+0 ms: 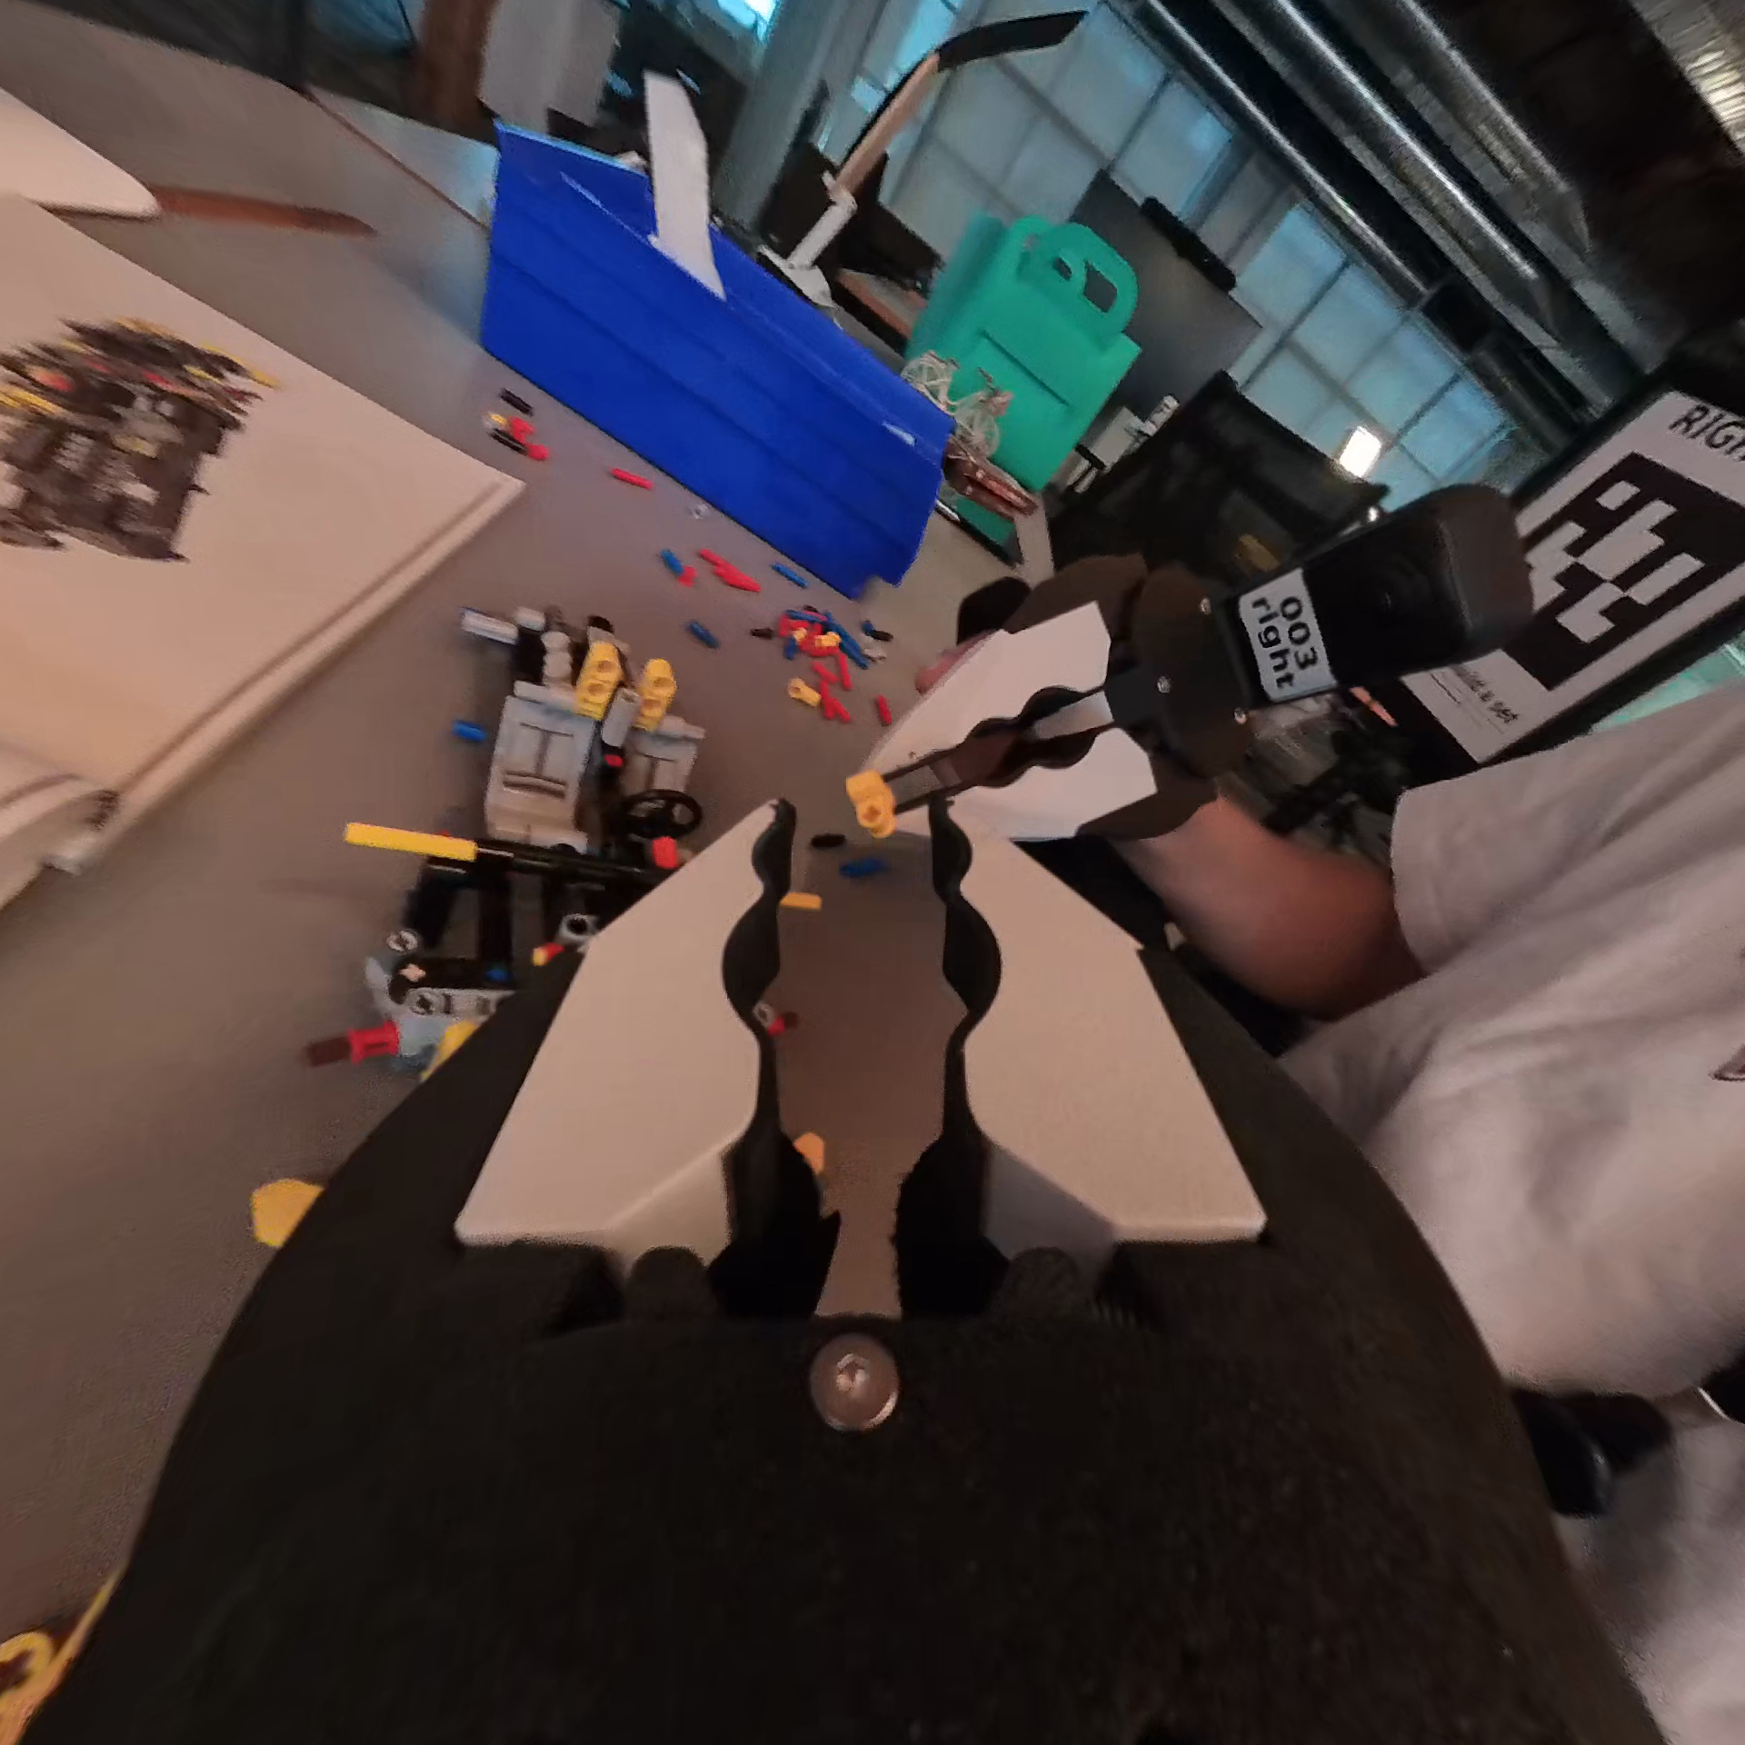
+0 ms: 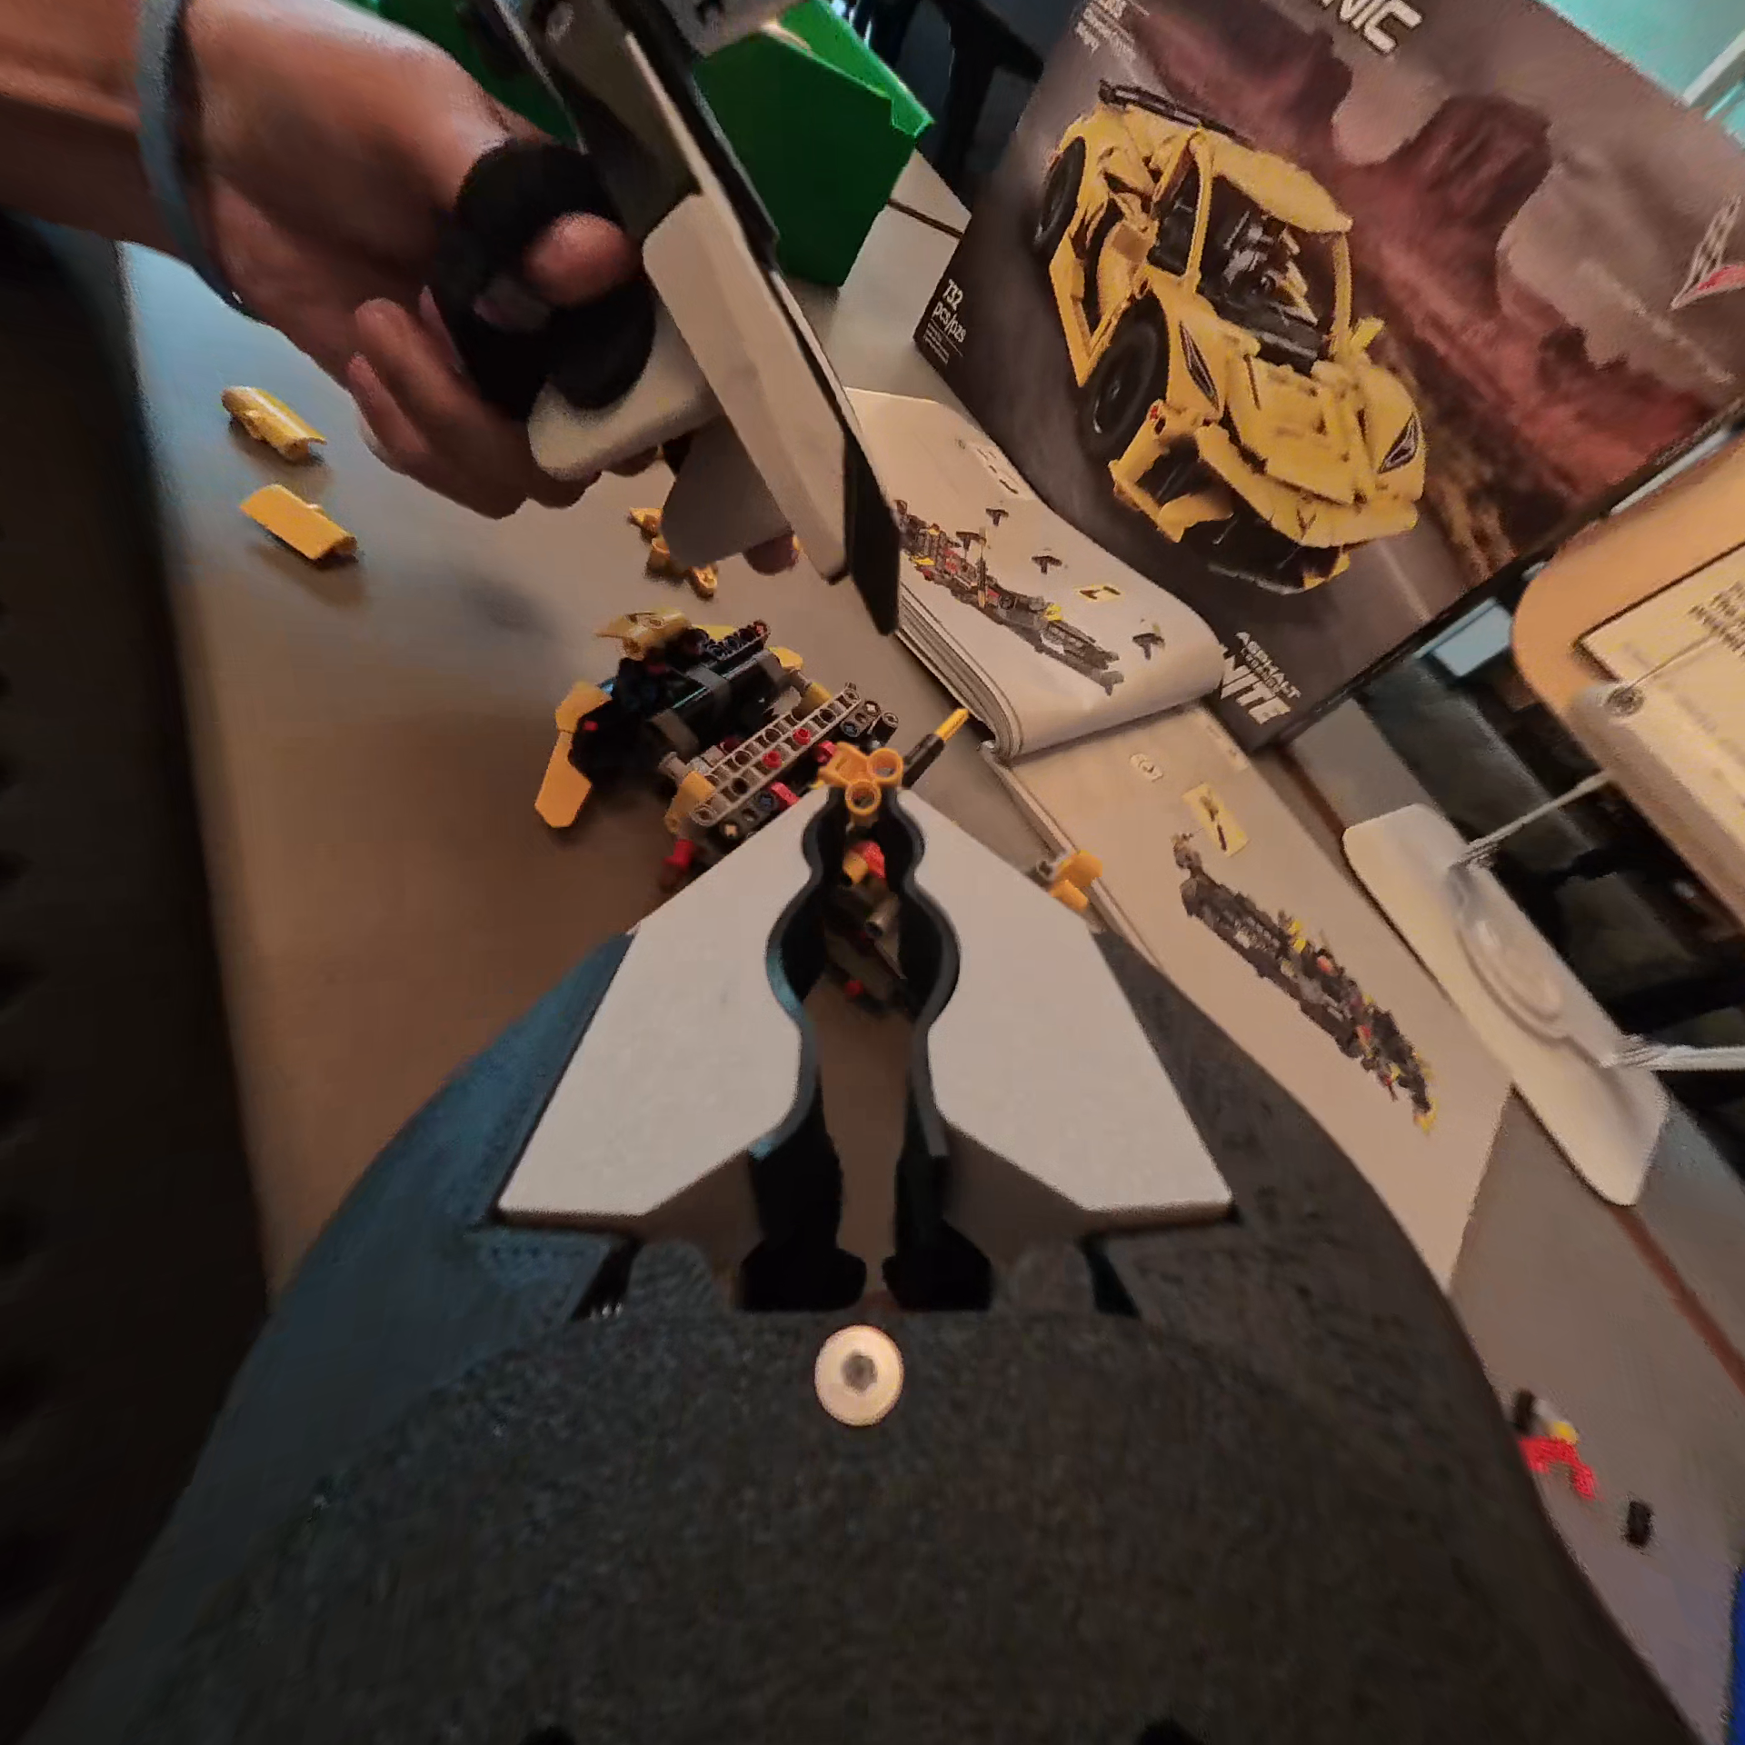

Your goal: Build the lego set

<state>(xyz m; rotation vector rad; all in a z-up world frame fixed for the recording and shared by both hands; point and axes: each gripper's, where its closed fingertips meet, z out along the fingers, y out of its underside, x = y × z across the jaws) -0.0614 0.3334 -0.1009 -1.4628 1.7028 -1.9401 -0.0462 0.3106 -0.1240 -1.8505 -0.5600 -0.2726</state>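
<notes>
**Yellow connector pinched at the right gripper's tips**

Nearest the lens in the right wrist view, the right gripper [image 2: 861, 803] has its tips closed on a small yellow connector [image 2: 857, 776], a holed piece that sticks out past the fingertips. The same pinch shows from the side in the left wrist view, where the connector [image 1: 871, 804] hangs above the grey table [image 1: 359, 944], just ahead of the left gripper [image 1: 855, 821]. That gripper's jaws stand apart with nothing between them.

The half-built model [image 2: 718, 727] sits on the table beyond the connector: a black and grey frame with holed beams, red pins and yellow panels. In the left wrist view the model [image 1: 557, 803] shows grey seats, a black steering wheel and a yellow-tipped axle; its near end is hidden behind the left gripper's body. Loose red, blue and yellow pins [image 1: 821, 661] lie scattered near a blue bin [image 1: 699, 378]. The open manual [image 2: 1029, 604] and the set's box [image 2: 1322, 312] lie to the right, both blurred.

A bare hand [image 2: 378, 283] holds the left gripper from above, tilted steeply down towards the table; its tips are edge-on there and hard to read. A forearm behind the right gripper reaches in level from the right.
</notes>
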